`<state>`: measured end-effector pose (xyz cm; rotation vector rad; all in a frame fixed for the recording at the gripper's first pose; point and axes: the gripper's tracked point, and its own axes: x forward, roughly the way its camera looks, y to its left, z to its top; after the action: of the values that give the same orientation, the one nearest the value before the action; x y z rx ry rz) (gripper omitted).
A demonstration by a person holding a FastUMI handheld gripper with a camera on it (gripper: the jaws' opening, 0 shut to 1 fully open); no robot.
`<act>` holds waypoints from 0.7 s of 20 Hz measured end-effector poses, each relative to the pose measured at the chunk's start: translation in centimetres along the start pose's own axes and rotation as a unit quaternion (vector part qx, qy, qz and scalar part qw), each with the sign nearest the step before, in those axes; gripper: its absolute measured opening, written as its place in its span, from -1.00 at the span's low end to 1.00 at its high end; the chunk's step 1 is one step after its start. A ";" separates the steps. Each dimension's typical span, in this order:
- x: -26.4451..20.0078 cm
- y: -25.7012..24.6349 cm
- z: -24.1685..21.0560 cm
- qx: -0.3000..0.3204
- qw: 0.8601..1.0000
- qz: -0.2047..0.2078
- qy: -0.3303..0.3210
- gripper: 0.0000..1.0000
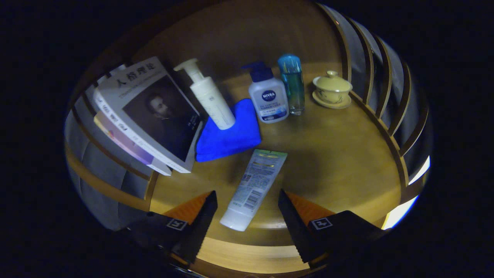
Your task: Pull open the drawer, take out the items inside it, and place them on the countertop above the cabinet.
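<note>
I have the gripper with its fingers spread wide, gripping nothing. One tube lies flat between them on the wooden worktop, touching neither. Beyond it sits one blue cloth, a white pump bottle standing on it. Further back: another pump bottle, a blue-capped bottle, one lidded cup on its saucer. Stacked books lean nearby; their number is unclear.
</note>
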<state>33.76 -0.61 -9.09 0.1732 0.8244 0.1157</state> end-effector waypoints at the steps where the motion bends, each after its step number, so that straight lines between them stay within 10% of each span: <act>1: -1.1 0.4 0.3 -0.010 1.000 0.003 -0.019 0.96; 14: -16.7 2.9 -4.8 -0.102 0.955 0.006 -0.278 0.96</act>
<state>18.83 -0.05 0.28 0.0107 0.2468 0.1534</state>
